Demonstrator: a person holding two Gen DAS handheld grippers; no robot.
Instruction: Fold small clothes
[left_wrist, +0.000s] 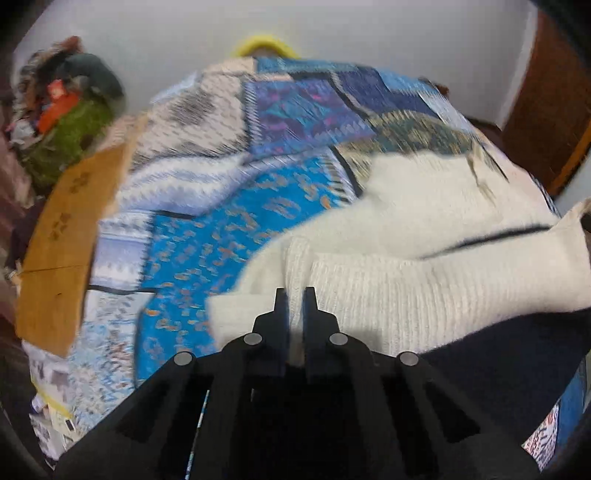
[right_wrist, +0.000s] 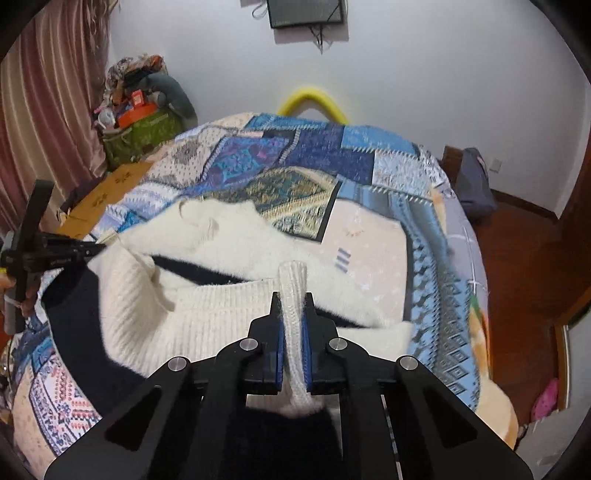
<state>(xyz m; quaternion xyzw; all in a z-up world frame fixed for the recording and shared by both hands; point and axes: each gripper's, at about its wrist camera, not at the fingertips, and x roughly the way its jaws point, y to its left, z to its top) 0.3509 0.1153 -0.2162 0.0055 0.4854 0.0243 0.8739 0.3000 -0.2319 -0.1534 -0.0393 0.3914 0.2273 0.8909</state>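
- We are working on a cream knit sweater (right_wrist: 221, 314) with a dark navy section; it is lying on the patchwork bed cover (right_wrist: 295, 158), partly lifted off it
- We are holding the right gripper (right_wrist: 291, 314) pressed together on a ribbed cream edge of the sweater; the band is running up between the blue-padded fingers (right_wrist: 279, 343)
- We are holding the left gripper (left_wrist: 294, 299) nearly shut on another cream edge; in the right wrist view its tips are meeting the fabric at the garment's far left side
- Judging progress: the fold is only in its opening stage, as the sweater is bunching and overlapping in loose, uneven layers with no neat rectangle showing
- Judging what is left: carrying the gripped edges across, laying them flat, then completing any further folds and smoothing
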